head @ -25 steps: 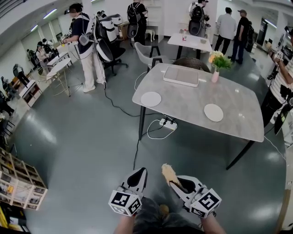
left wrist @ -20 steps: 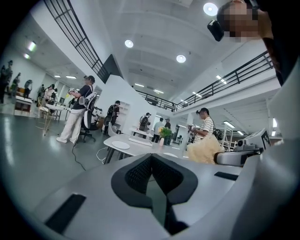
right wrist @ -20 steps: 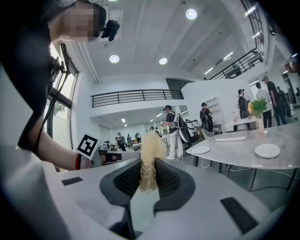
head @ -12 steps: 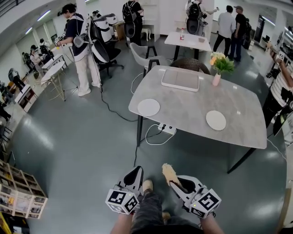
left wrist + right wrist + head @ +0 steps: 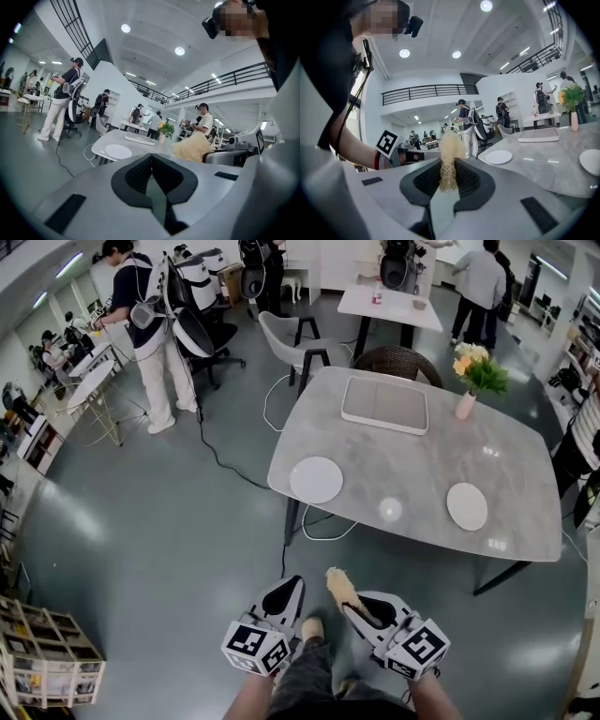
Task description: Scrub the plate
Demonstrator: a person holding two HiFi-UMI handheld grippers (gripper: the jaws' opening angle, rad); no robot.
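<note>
Two white plates lie on the grey marble table (image 5: 412, 465): one near its left front edge (image 5: 316, 479), one at the right front (image 5: 467, 506). Both grippers hang low in front of the person, above the floor and short of the table. My left gripper (image 5: 289, 589) is shut with nothing in it; in the left gripper view its jaws (image 5: 151, 158) meet, with the left plate (image 5: 118, 151) beyond them. My right gripper (image 5: 351, 607) is shut on a straw-coloured fibrous scrubber (image 5: 340, 589), whose tuft (image 5: 450, 150) sticks up between the pads, and both plates (image 5: 498, 156) (image 5: 590, 161) show ahead.
A white tray (image 5: 385, 405) and a pink vase of flowers (image 5: 466, 404) stand at the table's far side. A wicker chair (image 5: 398, 360) and a white chair (image 5: 286, 338) sit behind it. Cables (image 5: 234, 465) cross the floor. A person with gear (image 5: 141, 334) stands at far left.
The table has come nearer and lower in the head view as the person walks toward it. Both grippers keep their pose, and the scrubber stays in the right one.
</note>
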